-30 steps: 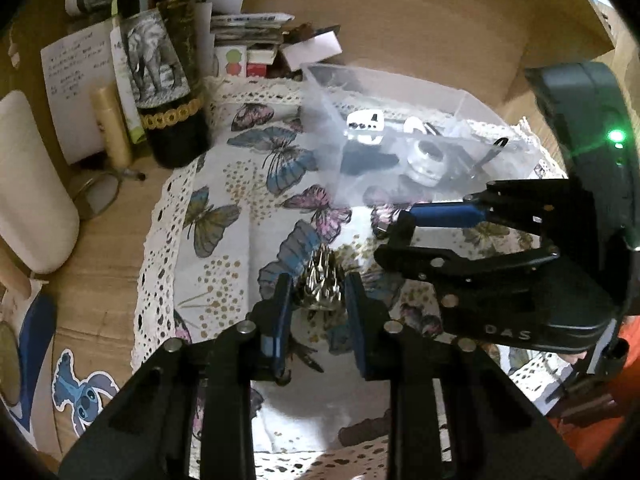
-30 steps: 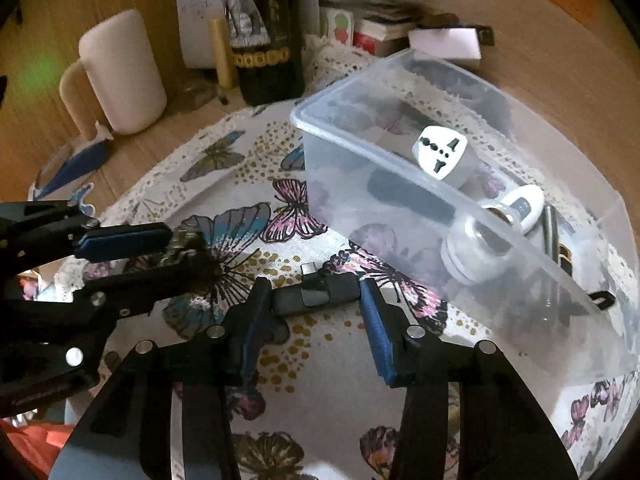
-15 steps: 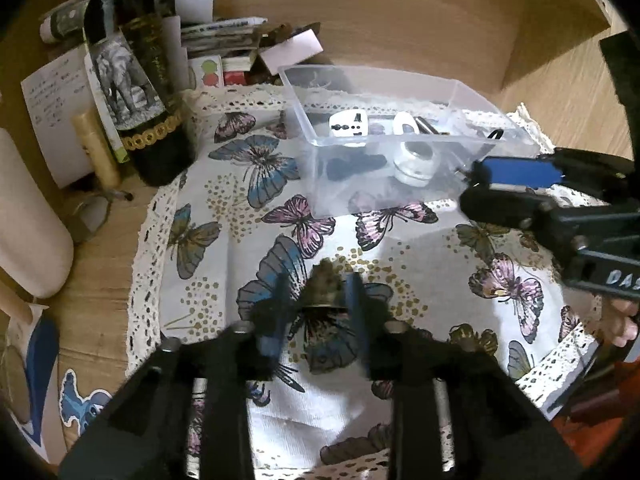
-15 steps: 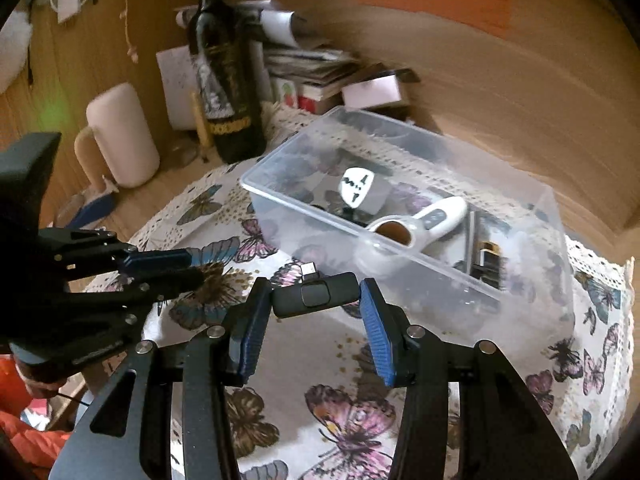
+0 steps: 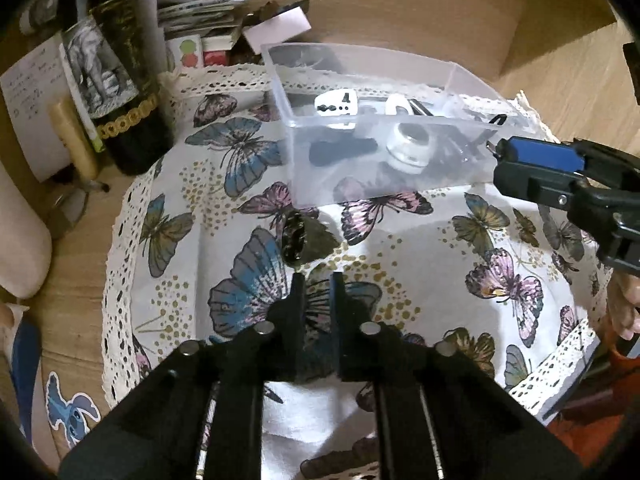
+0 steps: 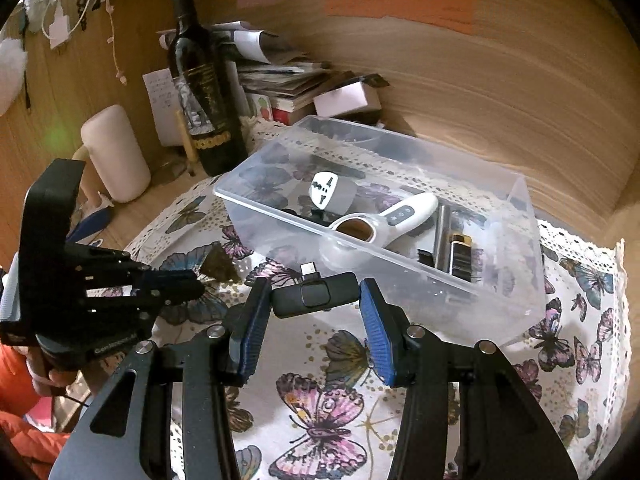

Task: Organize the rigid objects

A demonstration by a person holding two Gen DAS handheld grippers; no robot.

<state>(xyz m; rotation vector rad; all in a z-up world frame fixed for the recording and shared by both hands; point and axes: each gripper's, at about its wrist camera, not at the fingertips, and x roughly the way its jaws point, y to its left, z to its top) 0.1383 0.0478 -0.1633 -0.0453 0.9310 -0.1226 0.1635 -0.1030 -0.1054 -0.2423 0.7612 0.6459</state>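
A spiked brass-coloured cone (image 5: 304,236) lies tipped on its side on the butterfly cloth (image 5: 440,280), just ahead of my left gripper (image 5: 318,290). The left jaws are closing to shut with nothing between them. In the right wrist view the cone (image 6: 220,266) rests beyond the left gripper (image 6: 196,284). My right gripper (image 6: 314,308) is shut on a small black adapter (image 6: 314,294), held in the air in front of the clear plastic box (image 6: 440,304). In the left wrist view the right gripper (image 5: 536,164) hovers at the near right corner of the box (image 5: 360,172).
The box holds a white travel plug (image 6: 330,194), a white handheld device (image 6: 384,224) and several dark items. A dark wine bottle (image 6: 204,92), a cream mug (image 6: 114,152) and stacked books (image 6: 280,80) stand at the back left. A wooden wall runs behind.
The spiked cone was between the left fingers; now it lies loose ahead of them and they have shut. The right gripper rose off the cloth with the adapter, toward the box.
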